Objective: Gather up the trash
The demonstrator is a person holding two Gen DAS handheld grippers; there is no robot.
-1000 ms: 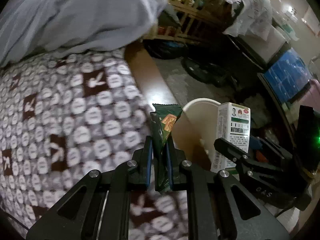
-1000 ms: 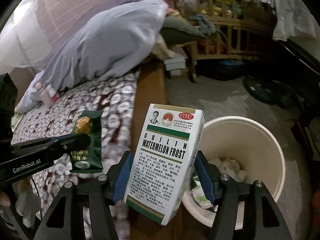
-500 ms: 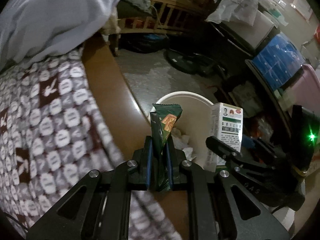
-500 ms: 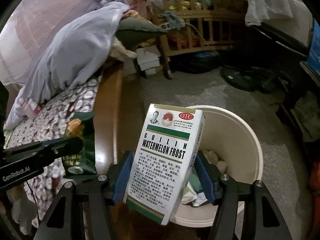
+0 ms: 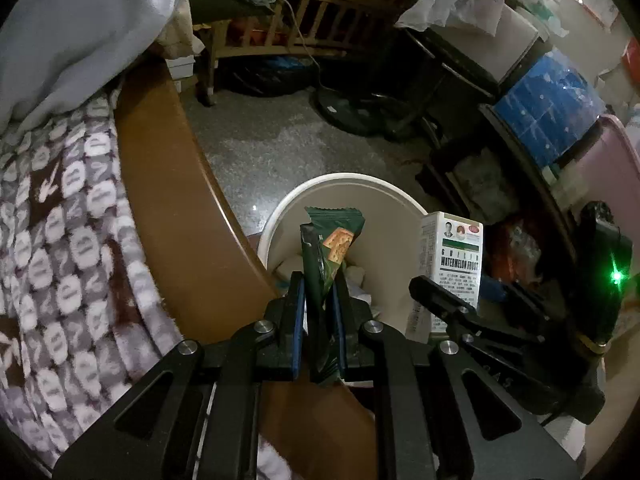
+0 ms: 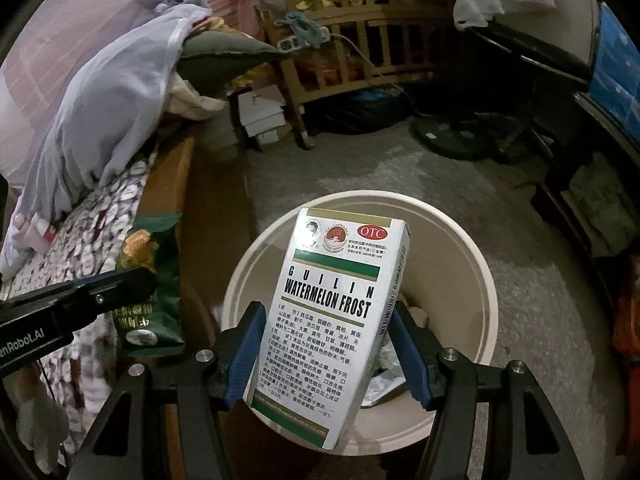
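Observation:
My left gripper point(image 5: 319, 292) is shut on a green snack wrapper point(image 5: 328, 248) and holds it over the near rim of a cream bin point(image 5: 344, 184) on the floor. My right gripper point(image 6: 326, 328) is shut on a white Watermelon Frost box point(image 6: 340, 304) and holds it above the same bin point(image 6: 472, 264), which has crumpled paper inside. The box also shows in the left wrist view point(image 5: 452, 260). The wrapper and left gripper show in the right wrist view point(image 6: 148, 280), left of the box.
A brown wooden bed edge point(image 5: 168, 184) and a patterned blanket point(image 5: 60, 240) lie to the left. A wooden crib point(image 6: 360, 40), a fan base point(image 6: 452, 136) and cluttered shelves point(image 5: 540, 120) stand beyond the grey floor point(image 5: 272, 140).
Both grippers have moved right, off the bed and towards the bin. The wrapper and the box now sit over the bin. Both stay shut.

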